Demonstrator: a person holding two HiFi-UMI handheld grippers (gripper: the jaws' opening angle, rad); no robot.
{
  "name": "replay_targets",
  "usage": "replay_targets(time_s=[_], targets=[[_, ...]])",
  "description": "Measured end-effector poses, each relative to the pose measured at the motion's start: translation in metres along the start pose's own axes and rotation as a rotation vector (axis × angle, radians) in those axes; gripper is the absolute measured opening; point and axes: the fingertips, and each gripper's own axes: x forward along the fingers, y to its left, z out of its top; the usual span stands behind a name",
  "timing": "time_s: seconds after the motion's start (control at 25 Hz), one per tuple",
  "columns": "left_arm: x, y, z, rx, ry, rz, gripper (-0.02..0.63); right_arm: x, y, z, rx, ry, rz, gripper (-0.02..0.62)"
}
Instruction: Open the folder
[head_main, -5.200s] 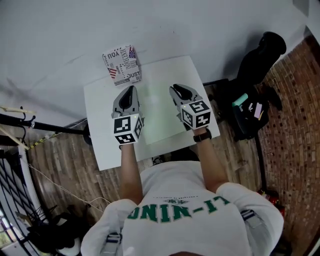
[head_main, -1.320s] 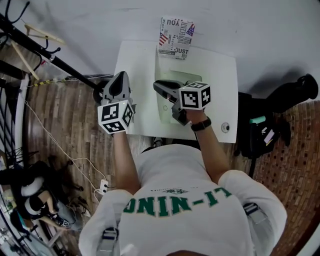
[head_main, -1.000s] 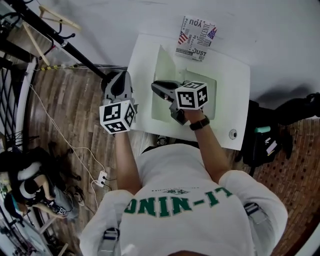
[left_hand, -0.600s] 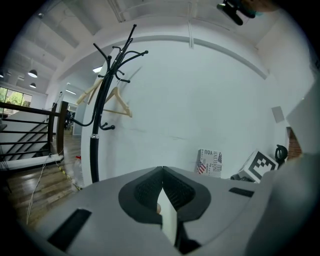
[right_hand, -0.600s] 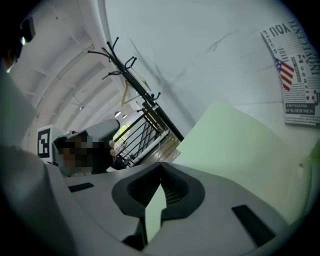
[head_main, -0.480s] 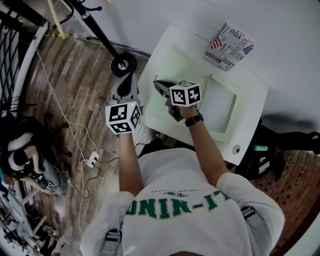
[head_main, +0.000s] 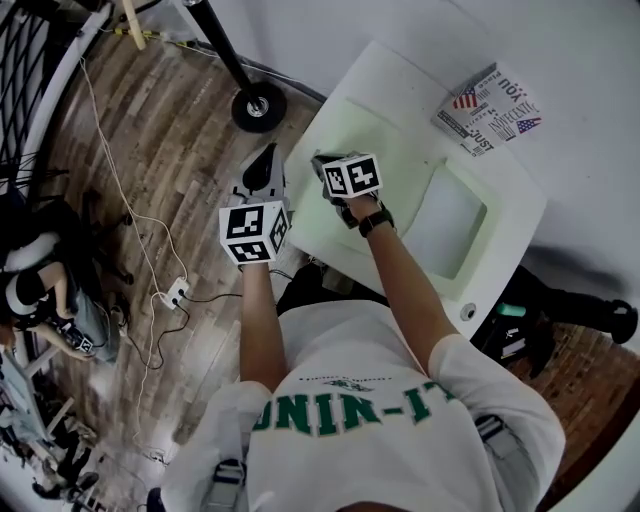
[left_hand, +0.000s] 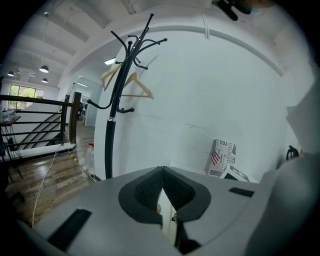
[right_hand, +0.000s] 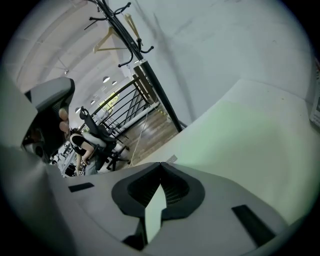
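A pale green folder (head_main: 385, 150) lies spread open on the white table (head_main: 510, 170), its left cover flat and its right half (head_main: 452, 222) beside it. My right gripper (head_main: 320, 160) hangs low over the left cover near its left edge, shut with nothing in it. In the right gripper view the green sheet (right_hand: 250, 135) fills the space ahead of the shut right gripper (right_hand: 161, 165). My left gripper (head_main: 266, 158) is off the table's left edge, over the wooden floor. In the left gripper view the left gripper (left_hand: 162, 168) is shut and empty.
A printed box (head_main: 492, 110) leans on the wall at the table's far side, also showing as the box (left_hand: 222, 157). A black coat rack (left_hand: 117, 100) stands left of the table, its base (head_main: 258, 103) on the floor. Cables and a power strip (head_main: 175, 293) lie on the floor, and a black bag (head_main: 545, 315) sits right.
The folder's cover, upright a second ago, now lies flat to the left. My right gripper followed it down and left; the left gripper sank beside the table edge.
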Motion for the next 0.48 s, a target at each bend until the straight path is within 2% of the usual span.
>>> replay_targets(time_s=[0.2,0.48], targets=[[0.0,0.007,-0.006,-0.01,0.015,0.013,0.014,0.016,-0.004,-0.004,-0.068,0.046,-0.064,0.017],[-0.002,-0.003,-0.012,-0.017,0.026,0.008,0.014,0.014,-0.005,-0.006,-0.085,0.037,-0.082,0.017]])
